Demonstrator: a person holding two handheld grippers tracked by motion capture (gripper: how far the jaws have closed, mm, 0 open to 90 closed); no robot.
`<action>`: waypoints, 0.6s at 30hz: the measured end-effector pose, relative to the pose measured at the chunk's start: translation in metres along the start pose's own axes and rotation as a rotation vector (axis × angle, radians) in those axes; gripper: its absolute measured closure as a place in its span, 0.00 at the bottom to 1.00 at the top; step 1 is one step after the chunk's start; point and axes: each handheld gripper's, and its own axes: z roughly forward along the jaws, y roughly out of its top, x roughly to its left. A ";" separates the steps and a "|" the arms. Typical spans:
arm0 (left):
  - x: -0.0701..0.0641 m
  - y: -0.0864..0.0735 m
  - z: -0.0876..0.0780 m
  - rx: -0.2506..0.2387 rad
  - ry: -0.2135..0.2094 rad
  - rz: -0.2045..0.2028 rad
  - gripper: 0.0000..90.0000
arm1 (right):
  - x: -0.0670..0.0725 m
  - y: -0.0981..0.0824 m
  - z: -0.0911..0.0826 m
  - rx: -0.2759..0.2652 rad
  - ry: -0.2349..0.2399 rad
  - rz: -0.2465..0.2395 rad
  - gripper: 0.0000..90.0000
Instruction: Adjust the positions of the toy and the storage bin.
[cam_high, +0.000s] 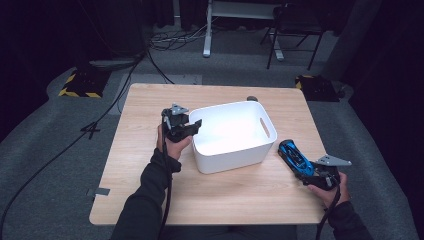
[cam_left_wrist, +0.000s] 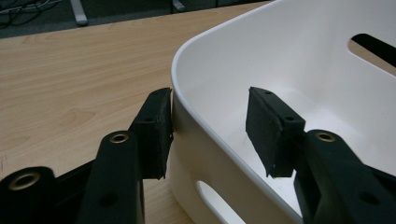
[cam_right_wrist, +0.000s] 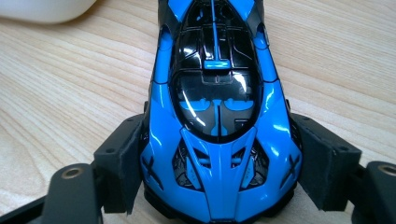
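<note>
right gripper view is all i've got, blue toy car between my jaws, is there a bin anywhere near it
Observer: Yes. In the high view a white bin stands on the table, to the left of the blue toy car.
Operator: anything in it
Observer: Nothing shows inside it in the high view.
Operator: where's the other tool
Observer: The left tool is at the bin's left wall, open, one jaw outside the rim and one inside, as the left gripper view shows.
Operator: is my car off the table
Observer: I cannot tell. In the high view the right tool has the car low by the table's right edge.
</note>
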 end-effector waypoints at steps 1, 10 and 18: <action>-0.001 0.001 0.002 -0.001 0.000 0.002 0.60 | 0.000 0.000 0.000 -0.001 0.000 -0.001 0.29; -0.006 0.015 0.021 0.014 -0.053 -0.008 0.73 | -0.001 0.000 0.000 0.000 0.000 -0.006 0.29; -0.018 0.023 0.034 0.021 -0.061 0.007 0.70 | 0.000 0.000 0.000 0.000 0.002 -0.004 0.29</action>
